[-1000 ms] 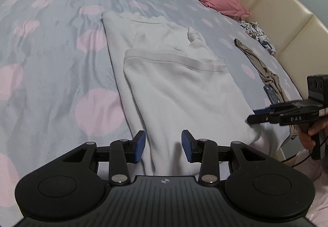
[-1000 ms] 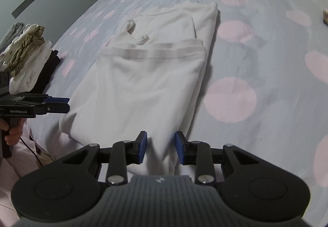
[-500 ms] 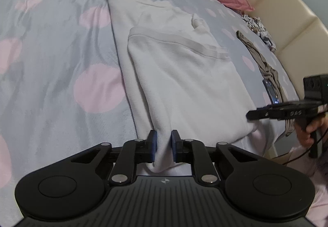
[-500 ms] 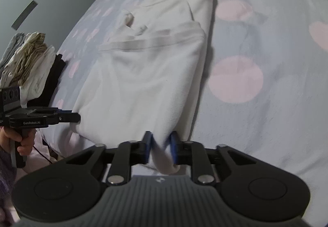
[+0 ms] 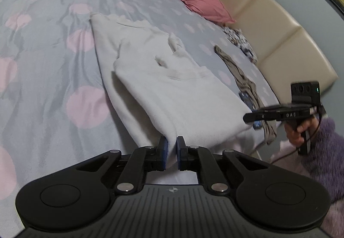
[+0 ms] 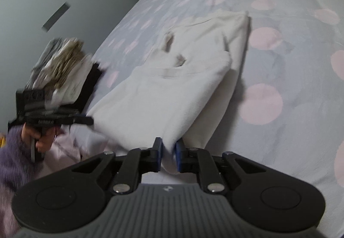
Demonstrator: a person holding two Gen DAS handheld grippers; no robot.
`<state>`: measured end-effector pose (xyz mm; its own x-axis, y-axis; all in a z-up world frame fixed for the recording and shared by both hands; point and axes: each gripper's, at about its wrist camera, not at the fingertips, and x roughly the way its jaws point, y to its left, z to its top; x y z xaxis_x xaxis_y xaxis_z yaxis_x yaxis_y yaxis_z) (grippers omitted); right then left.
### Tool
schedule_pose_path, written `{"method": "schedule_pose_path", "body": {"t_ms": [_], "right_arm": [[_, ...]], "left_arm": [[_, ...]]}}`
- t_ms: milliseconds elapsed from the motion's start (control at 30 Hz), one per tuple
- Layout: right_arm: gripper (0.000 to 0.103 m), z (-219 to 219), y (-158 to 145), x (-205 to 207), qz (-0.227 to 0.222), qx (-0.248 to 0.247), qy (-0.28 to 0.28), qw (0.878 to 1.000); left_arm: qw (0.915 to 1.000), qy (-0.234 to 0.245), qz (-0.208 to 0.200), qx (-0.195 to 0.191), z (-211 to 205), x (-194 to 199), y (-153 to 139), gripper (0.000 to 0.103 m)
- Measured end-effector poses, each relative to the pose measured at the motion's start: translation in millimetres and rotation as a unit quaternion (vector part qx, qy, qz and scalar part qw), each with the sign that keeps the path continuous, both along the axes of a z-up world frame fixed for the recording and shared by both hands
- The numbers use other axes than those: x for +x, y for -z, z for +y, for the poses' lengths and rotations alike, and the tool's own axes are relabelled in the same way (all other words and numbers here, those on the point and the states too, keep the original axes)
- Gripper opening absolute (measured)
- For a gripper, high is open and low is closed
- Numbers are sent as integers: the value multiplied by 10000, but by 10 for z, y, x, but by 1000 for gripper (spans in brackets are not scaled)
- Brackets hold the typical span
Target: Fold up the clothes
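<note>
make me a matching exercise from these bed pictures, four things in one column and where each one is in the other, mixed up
Things:
1. white folded sweatshirt
2. pink pillow
3. stack of folded clothes in grey, beige and black
4. brown crumpled garment

Places:
A. lying in a strip on the bedspread near the beige padded headboard
B. far end of the bed, against the headboard
C. near edge pinched in both hand-held grippers, left and right
D. at the bed's edge, beside the grey wall

Pairs: 1-C, 2-B, 3-D, 4-A
</note>
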<state>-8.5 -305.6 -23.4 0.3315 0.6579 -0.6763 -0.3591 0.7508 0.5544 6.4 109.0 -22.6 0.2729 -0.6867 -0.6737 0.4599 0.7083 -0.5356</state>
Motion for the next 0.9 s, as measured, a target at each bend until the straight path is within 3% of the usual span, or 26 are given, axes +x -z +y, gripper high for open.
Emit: {"method": "schedule_pose_path", "body": {"t_ms": [200, 400, 567, 667, 733, 767, 800, 900], "right_arm": [[15, 83, 188, -47, 312, -237, -570, 9976], [15, 165, 405, -45, 537, -553, -658, 9949], [16, 227, 516, -23, 614, -702, -656, 9935], [21, 184, 467, -27, 609, -756, -619, 9933], [36, 157, 366, -30, 462, -824, -551, 9940], [36, 127, 309, -18, 380, -837, -481, 9946], [36, 94, 273, 7, 332, -825, -404, 9952], [37, 23, 198, 170, 204, -814, -72, 9964]], "left_arm": [[9981, 401, 331, 322, 10, -108, 168, 6], [9935, 592, 535, 816, -84, -116, 396, 6], [9924, 600, 594, 900, -116, -77, 440, 7], [9918, 592, 591, 961, -113, -76, 401, 17], [9924, 521, 503, 1000, -65, -42, 325, 29], [9930, 457, 439, 999, -37, -12, 287, 39], [9939, 373, 367, 974, -12, 31, 254, 43], [9959, 30, 258, 862, 9, 220, 185, 47]]}}
